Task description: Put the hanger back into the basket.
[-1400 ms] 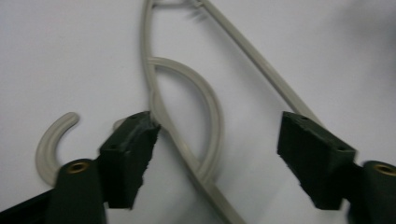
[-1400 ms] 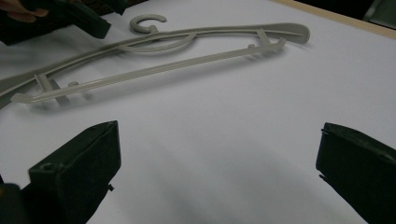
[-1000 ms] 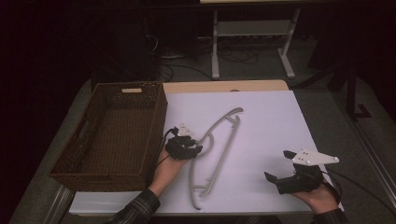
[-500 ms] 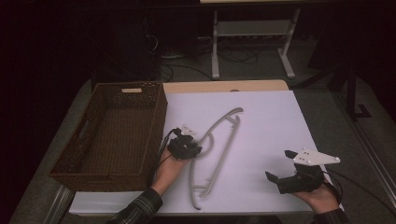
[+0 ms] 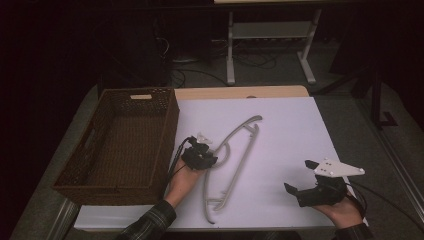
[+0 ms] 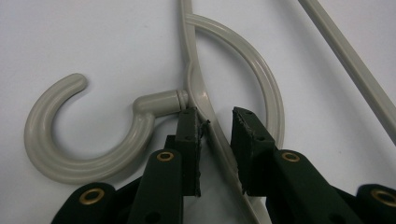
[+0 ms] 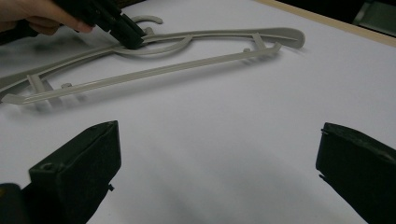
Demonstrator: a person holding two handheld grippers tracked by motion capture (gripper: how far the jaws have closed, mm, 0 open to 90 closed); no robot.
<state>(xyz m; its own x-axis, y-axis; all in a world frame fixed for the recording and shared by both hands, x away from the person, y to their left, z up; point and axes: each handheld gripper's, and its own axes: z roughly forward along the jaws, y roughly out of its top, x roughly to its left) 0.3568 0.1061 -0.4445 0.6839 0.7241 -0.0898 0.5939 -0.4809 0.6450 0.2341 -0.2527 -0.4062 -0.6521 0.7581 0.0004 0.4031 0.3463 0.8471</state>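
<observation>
free: white mat (image 5: 290,130) right of hanger (image 5: 235,150) — open | blocked: basket (image 5: 125,140) along left edge

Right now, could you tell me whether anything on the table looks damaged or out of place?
Nothing looks broken or spilled. The grey hanger lies flat and whole on the white sheet, beside the empty basket. The pads of the left gripper look frayed along their edges.
</observation>
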